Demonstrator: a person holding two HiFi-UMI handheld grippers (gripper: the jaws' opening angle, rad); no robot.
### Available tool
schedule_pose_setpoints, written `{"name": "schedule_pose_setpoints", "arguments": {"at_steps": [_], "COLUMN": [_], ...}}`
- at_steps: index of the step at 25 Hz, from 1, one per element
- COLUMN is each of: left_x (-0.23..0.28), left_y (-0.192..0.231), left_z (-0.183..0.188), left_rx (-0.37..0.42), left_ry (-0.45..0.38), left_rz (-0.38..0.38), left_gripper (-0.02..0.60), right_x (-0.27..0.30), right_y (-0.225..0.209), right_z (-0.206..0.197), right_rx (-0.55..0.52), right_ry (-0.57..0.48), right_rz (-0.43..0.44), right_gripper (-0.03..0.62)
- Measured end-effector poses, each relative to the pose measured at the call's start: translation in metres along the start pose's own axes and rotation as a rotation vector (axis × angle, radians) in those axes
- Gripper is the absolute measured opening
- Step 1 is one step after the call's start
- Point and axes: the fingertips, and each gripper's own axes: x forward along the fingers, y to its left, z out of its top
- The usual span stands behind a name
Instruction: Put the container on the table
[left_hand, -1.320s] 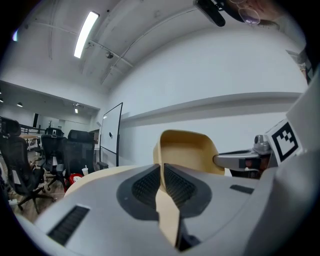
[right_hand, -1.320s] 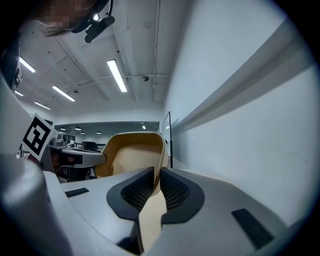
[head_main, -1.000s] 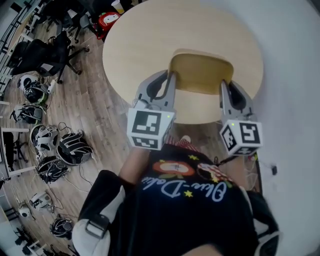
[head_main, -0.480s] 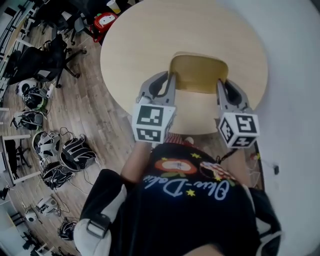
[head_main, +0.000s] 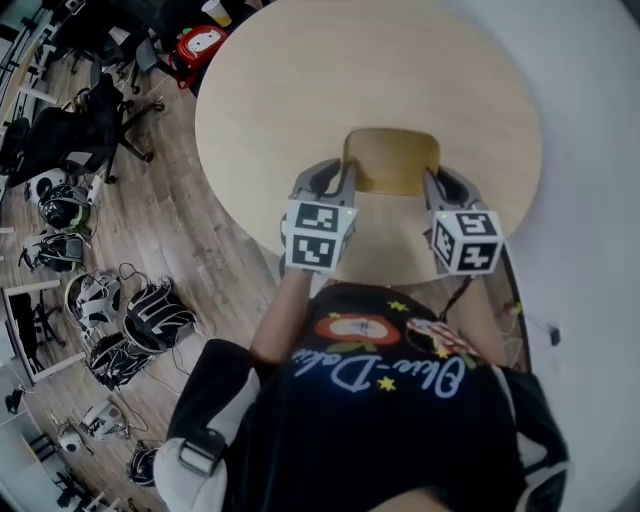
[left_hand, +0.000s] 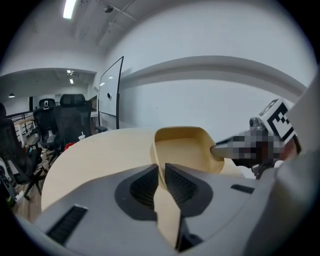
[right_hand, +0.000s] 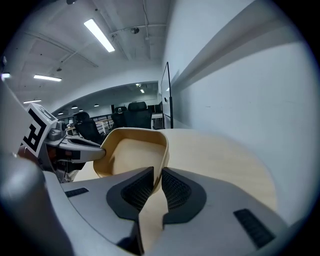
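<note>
Tan container (head_main: 392, 162): open-topped, held level between both tools over the near part of the round wooden table (head_main: 300, 80); whether its base touches the tabletop I cannot tell
Left gripper (left_hand: 161, 174): jaws nearly together, pads pressing on the container's left wall; they have just been opening slightly, with the wall between them
Right gripper (right_hand: 156, 181): jaws nearly together, pads pinching the container's right wall

A white wall (head_main: 590, 150) ran along my right, past the round desk (head_main: 300, 90); a framed panel (left_hand: 110, 95) stood against it, far off. To my left lay plank floor (head_main: 200, 230), black office chairs (head_main: 80, 125) farther away, dark cabled gear (head_main: 145, 300) nearer. Strip lights (right_hand: 99, 35) glowed overhead.
</note>
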Motion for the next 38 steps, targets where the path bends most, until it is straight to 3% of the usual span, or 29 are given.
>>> {"name": "schedule_pose_setpoints", "arguments": {"at_steps": [11, 20, 28, 34, 38], "left_x": [0.045, 0.062, 0.073, 0.08, 0.08], "left_y": [0.013, 0.016, 0.016, 0.017, 0.023], "left_z": [-0.056, -0.087, -0.089, -0.085, -0.085], "left_rx": [-0.005, -0.055, -0.087, -0.11, -0.124], "left_ry": [0.195, 0.328, 0.374, 0.36, 0.365], "left_rz": [-0.035, -0.066, -0.105, -0.116, -0.107], "left_gripper": [0.04, 0.043, 0.06, 0.069, 0.112], "right_x": [0.048, 0.068, 0.081, 0.087, 0.088], "right_y": [-0.004, -0.008, -0.013, -0.016, -0.02], "right_z": [-0.05, -0.078, -0.08, -0.083, -0.082], "right_rx": [0.063, 0.148, 0.194, 0.206, 0.219], "right_ry": [0.223, 0.324, 0.345, 0.355, 0.347], "right_rz": [0.043, 0.071, 0.071, 0.069, 0.051], "right_gripper": [0.038, 0.039, 0.061, 0.077, 0.092]}}
